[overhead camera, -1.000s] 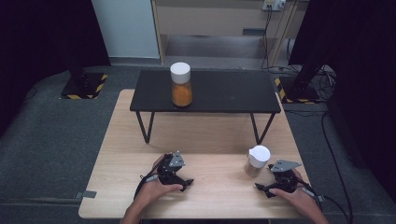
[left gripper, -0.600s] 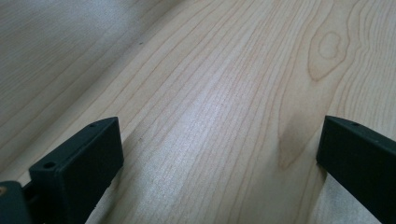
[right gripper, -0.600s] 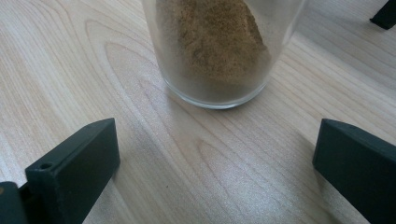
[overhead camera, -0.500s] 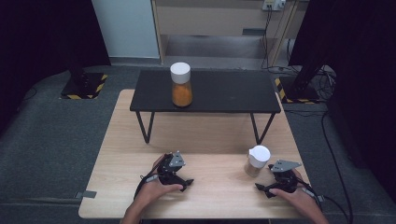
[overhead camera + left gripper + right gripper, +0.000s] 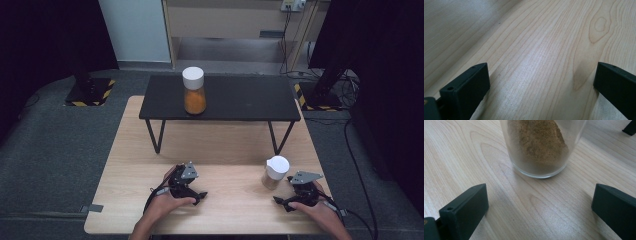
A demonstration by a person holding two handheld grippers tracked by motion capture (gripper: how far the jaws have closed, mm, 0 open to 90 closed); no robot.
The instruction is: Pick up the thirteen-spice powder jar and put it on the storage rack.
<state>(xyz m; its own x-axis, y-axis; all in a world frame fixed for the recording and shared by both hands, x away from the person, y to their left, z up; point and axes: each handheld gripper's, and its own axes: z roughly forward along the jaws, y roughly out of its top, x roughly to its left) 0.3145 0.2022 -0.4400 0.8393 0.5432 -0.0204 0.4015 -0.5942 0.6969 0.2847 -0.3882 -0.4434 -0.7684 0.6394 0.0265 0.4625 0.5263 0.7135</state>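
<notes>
Near the table's front edge, toward its right corner, a small jar with a white lid stands upright on the wood, and the right gripper rests just beside it, low on the table and aimed at it. In the right gripper view the jar sits straight ahead between the lines of the two fingers, which are spread wide with nothing between them; the glass holds a brown powder heaped to one side. That placement looks like a setup for a grasp: the opening seems wider than the jar's base, so a short push forward would likely bring the fingers to either side of it. The left gripper lies at the front edge, left of middle, well apart from the jar, its fingers also wide over bare wood, probably parked. On a low black stand toward the back edge, a taller jar of orange powder stands toward the stand's left end, out of the way.
</notes>
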